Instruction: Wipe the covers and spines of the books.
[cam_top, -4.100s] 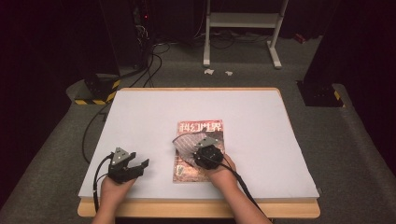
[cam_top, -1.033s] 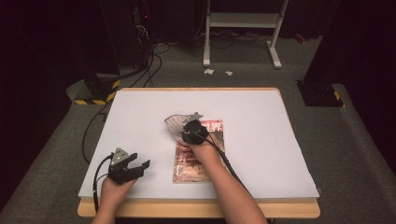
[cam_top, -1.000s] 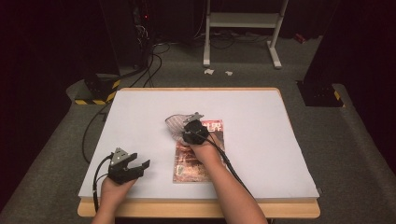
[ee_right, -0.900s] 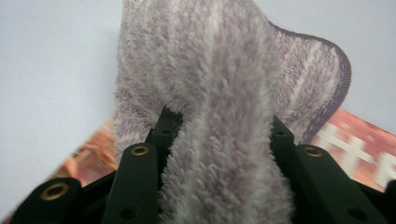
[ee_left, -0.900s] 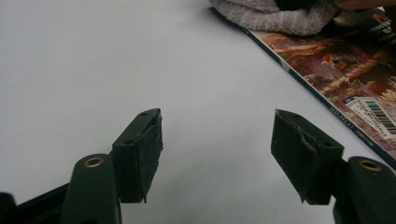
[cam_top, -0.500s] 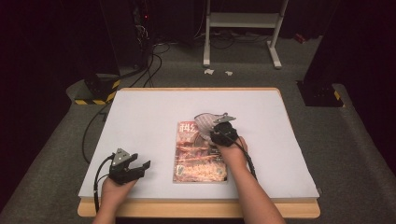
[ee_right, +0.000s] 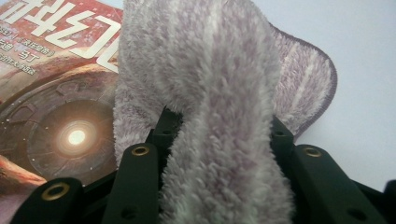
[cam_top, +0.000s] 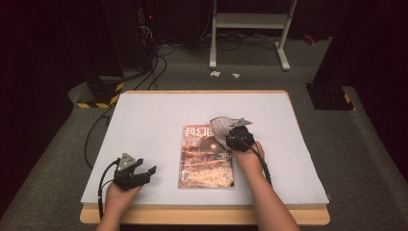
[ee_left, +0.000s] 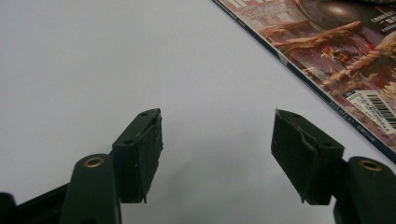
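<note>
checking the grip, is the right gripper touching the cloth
Touching. In the right gripper view, the right gripper has both jaws pressed into the fuzzy cloth bunched between them.

The fluffy pale purple striped cloth hides the right gripper's pads and covers the top right corner of the glossy red-brown magazine. In the left gripper view, the magazine is cut off by the top and right edges
</note>
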`<move>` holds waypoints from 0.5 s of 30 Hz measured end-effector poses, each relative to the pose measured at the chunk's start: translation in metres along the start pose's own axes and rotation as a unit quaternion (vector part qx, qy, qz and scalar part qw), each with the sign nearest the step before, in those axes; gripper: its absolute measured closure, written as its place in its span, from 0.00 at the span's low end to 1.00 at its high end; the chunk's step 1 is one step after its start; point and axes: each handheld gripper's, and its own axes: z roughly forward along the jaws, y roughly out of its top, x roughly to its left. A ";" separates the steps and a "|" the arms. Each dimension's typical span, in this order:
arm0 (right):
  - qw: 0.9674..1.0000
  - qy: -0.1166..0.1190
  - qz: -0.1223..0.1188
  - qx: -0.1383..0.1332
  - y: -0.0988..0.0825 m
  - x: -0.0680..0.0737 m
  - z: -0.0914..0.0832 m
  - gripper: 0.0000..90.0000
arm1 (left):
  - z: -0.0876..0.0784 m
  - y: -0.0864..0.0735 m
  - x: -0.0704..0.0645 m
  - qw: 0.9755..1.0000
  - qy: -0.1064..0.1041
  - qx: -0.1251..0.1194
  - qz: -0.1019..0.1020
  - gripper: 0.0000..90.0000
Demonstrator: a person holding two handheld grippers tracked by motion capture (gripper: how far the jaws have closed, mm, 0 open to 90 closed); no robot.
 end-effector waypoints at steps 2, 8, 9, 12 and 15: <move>1.000 0.000 -0.002 0.001 0.002 0.002 0.001 0.67 | 0.000 0.000 0.000 1.000 -0.001 0.001 0.000 0.38; 1.000 0.008 -0.013 0.002 0.008 0.015 0.007 0.67 | 0.001 0.000 -0.002 1.000 -0.005 0.000 -0.001 0.38; 1.000 0.010 -0.018 0.003 0.010 0.019 0.008 0.67 | 0.001 0.000 -0.001 1.000 -0.005 -0.001 -0.001 0.38; 0.999 0.017 -0.027 0.004 0.016 0.031 0.013 0.67 | 0.000 0.000 -0.001 1.000 -0.006 -0.001 -0.001 0.38; 0.999 0.026 -0.033 0.001 0.021 0.043 0.018 0.67 | 0.000 0.000 -0.001 1.000 -0.007 -0.001 -0.003 0.38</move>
